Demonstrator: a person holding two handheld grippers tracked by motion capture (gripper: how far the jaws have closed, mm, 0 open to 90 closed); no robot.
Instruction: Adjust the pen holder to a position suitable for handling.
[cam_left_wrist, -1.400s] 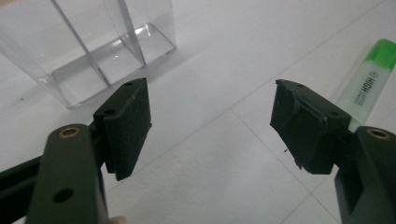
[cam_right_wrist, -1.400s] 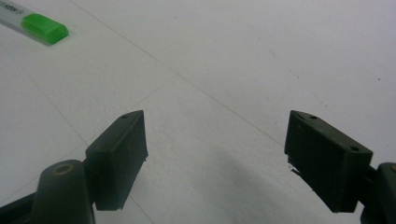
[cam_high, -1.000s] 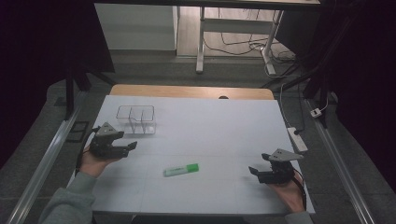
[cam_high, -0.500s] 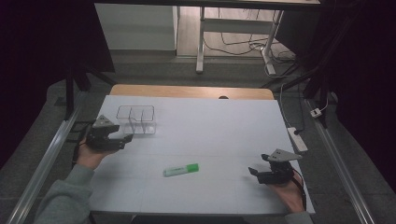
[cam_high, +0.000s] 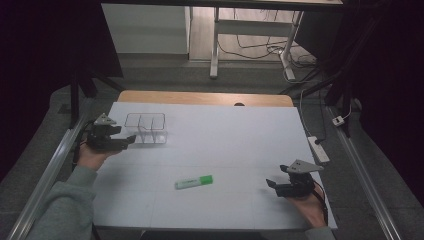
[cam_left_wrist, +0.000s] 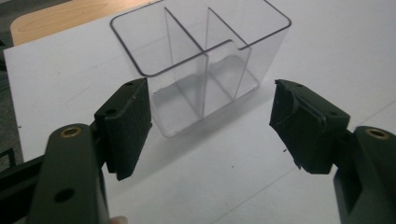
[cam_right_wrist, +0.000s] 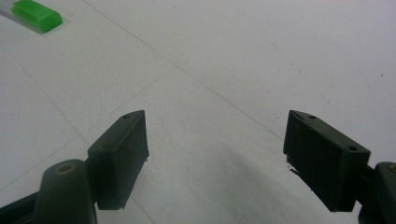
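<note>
A clear plastic organizer (cam_left_wrist: 201, 70), rectangular with rounded corners and thin dividers, is standing upright at the far left of the white matte surface (cam_high: 235, 135). The left gripper (cam_high: 126, 138) is hovering just beside it, jaws wide. A green-capped marker (cam_high: 194, 181) is lying near the front middle. The right gripper (cam_high: 273, 183) is resting wide open, well apart
</note>
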